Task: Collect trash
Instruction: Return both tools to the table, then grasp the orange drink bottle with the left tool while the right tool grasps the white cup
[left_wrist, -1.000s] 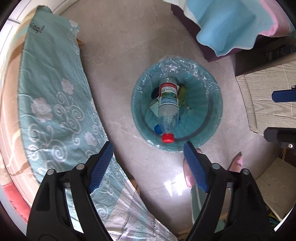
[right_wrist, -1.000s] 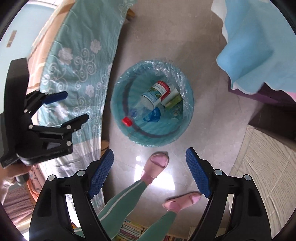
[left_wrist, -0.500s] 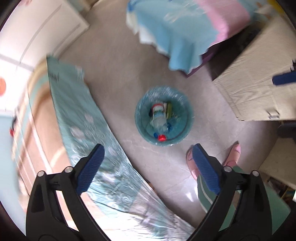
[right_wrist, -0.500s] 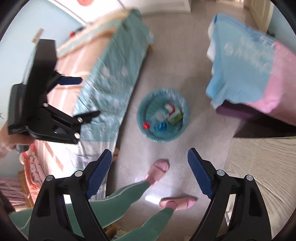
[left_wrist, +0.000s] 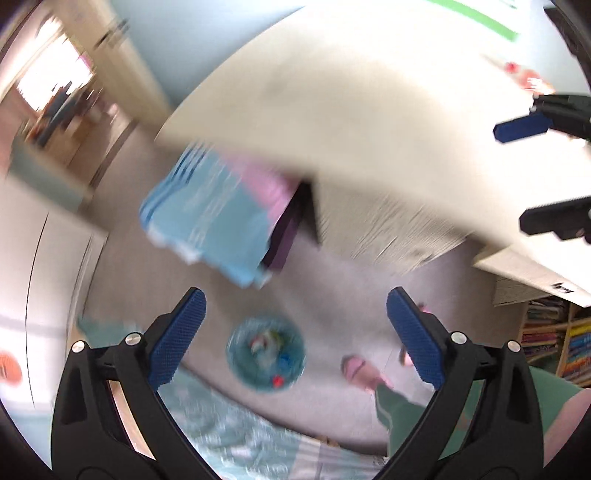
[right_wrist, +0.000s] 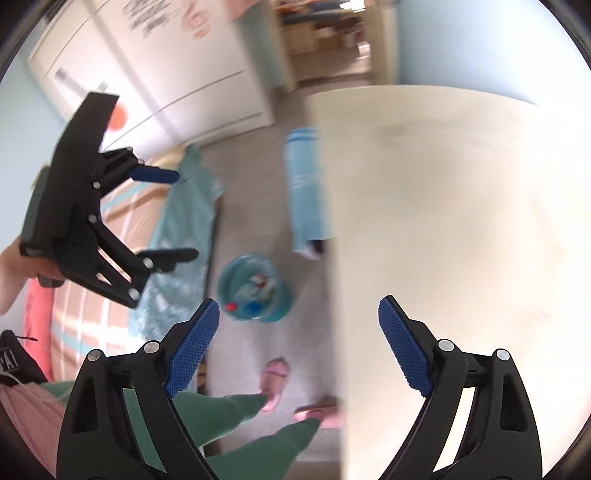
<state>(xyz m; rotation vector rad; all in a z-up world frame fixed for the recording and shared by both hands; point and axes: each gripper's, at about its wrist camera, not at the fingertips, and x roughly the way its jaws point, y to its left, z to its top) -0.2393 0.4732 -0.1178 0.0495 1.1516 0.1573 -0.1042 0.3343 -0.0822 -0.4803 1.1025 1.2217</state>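
While both views are blurred, the main things can be read. The left hand-held gripper (left_wrist: 293, 334) has its blue-padded fingers wide apart and nothing between them; the right hand-held gripper (right_wrist: 298, 334) is spread apart in the same way and also carries nothing. Each one shows in the other's view, and there too the fingers stand apart.

The round teal bin lined with a clear plastic bag (left_wrist: 266, 353) stands on the pale grey tiled floor (left_wrist: 325, 288), between the bed with the teal flowered cover (right_wrist: 177, 236) and the large pale wooden worktop (right_wrist: 461, 229). Inside it lies the trash: a clear plastic bottle with a red cap (right_wrist: 247, 295) and some small pieces that are too smeared to name. The bin is well below both grippers, so I judge that this load is already dropped and the next piece must be searched for.

The risks come from the blur and the crowded place. The worktop edge is near the right gripper, and a quick swing could knock against it. The person's feet in pink slippers (right_wrist: 275, 380) are just beside the bin, so one step could tip it and spill the trash. On the worktop no trash can be distinguished, so reaching blindly may catch a wrong thing.
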